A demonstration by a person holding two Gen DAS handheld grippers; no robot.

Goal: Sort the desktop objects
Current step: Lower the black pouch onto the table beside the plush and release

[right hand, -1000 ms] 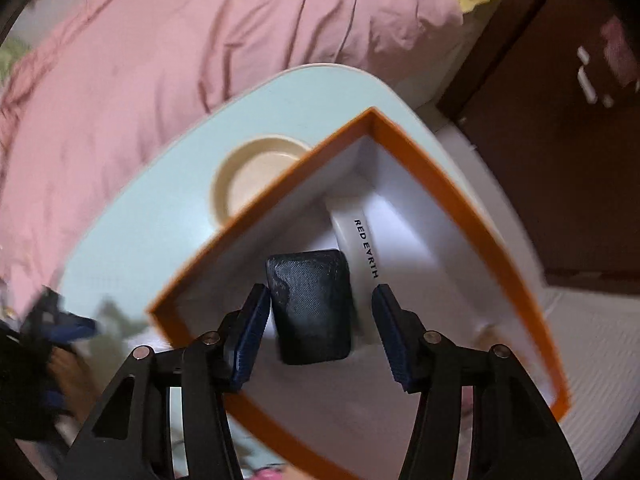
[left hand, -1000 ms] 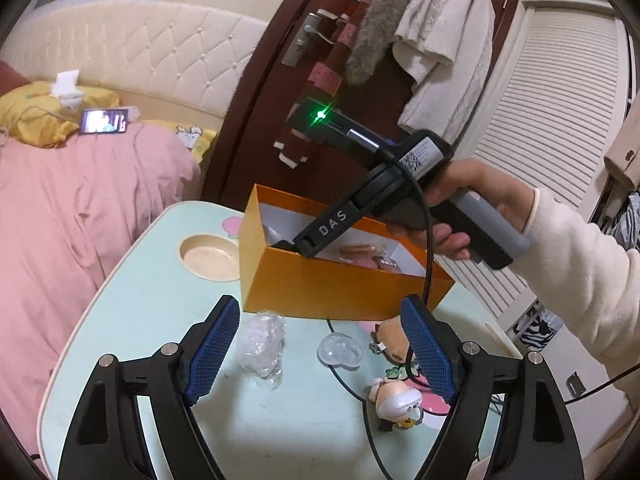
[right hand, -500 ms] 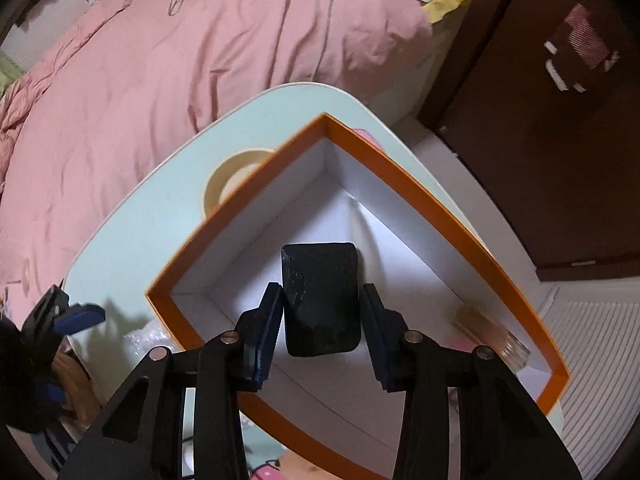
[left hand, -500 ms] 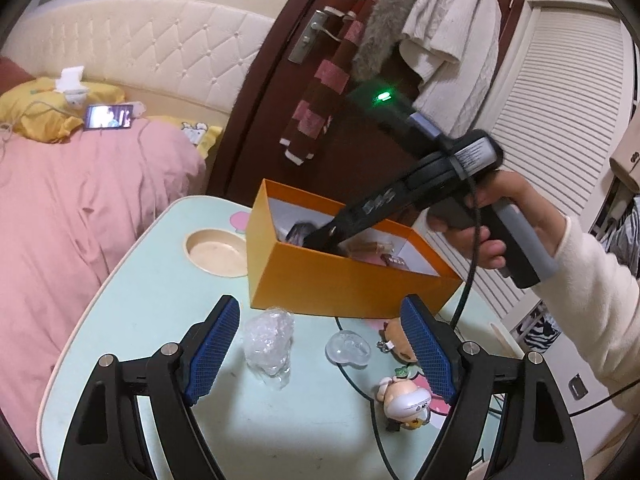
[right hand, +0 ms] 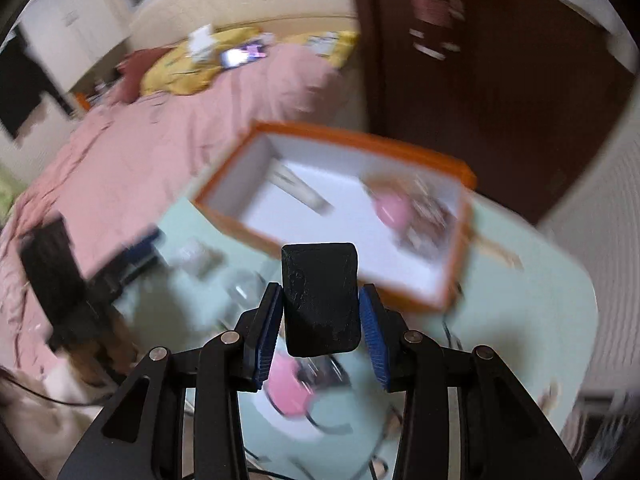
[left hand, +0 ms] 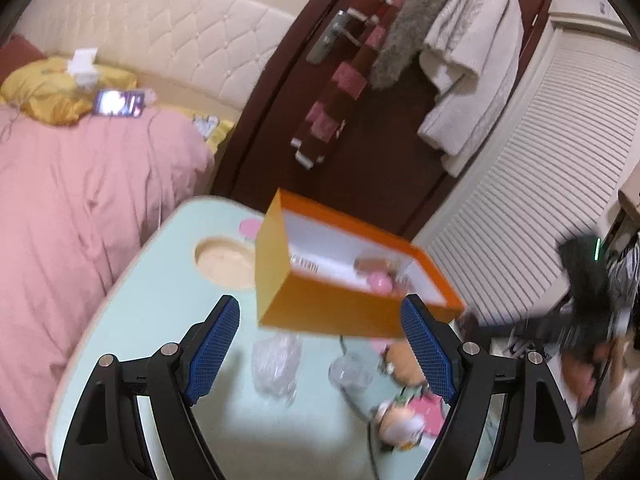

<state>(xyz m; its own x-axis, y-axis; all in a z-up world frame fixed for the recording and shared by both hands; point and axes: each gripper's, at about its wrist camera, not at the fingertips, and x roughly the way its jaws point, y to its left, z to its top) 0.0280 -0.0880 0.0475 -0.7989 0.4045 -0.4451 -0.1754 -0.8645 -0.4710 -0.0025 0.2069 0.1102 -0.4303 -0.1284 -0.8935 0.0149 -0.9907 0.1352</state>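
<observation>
Only the right view shows its tool (right hand: 320, 316) clamping the black block (right hand: 319, 300) (left tool (left hand: 320, 354) gapes wide, empty).

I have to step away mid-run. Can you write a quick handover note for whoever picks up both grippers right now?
Right gripper: shut on the black pouch, held above the table, outside the orange box.
Left gripper: open, holding nothing, above the table.
In the box: a white tube and a pink item.
Left on the table: crumpled clear plastic, a small clear piece, two small figures.
</observation>
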